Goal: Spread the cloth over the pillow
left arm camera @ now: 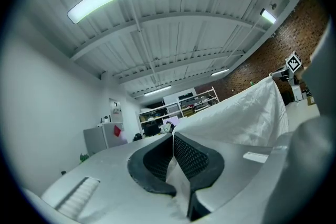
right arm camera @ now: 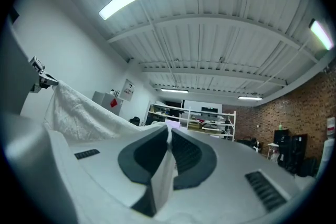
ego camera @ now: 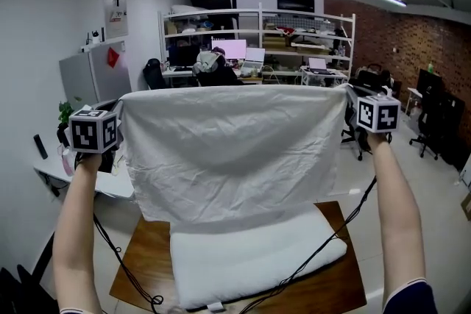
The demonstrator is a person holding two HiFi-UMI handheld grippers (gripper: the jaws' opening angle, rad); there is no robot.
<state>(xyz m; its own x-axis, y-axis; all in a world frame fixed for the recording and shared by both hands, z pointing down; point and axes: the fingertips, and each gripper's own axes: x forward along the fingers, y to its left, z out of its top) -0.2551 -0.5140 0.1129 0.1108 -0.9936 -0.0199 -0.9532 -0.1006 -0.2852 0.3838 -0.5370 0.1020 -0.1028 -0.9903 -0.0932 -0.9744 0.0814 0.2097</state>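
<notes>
L gripper point(left arm camera: 173, 157) & R gripper point(right arm camera: 169, 152) each pinch a top corner of the cloth point(ego camera: 232, 151), stretched wide and hanging like a curtain over the pillow point(ego camera: 257, 261) on a table point(ego camera: 143, 250). Cloth is up & opened out. Not yet done: lowering it flat across the pillow.

Left forearm point(ego camera: 77, 232) and right forearm point(ego camera: 397, 209) reach forward, left grey marker-cubed gripper point(ego camera: 121, 106) and right grey marker-cubed gripper point(ego camera: 349, 96) level, wide apart, jaws clamped on wrinkled white cloth point(ego camera: 228, 151) between them.
</notes>
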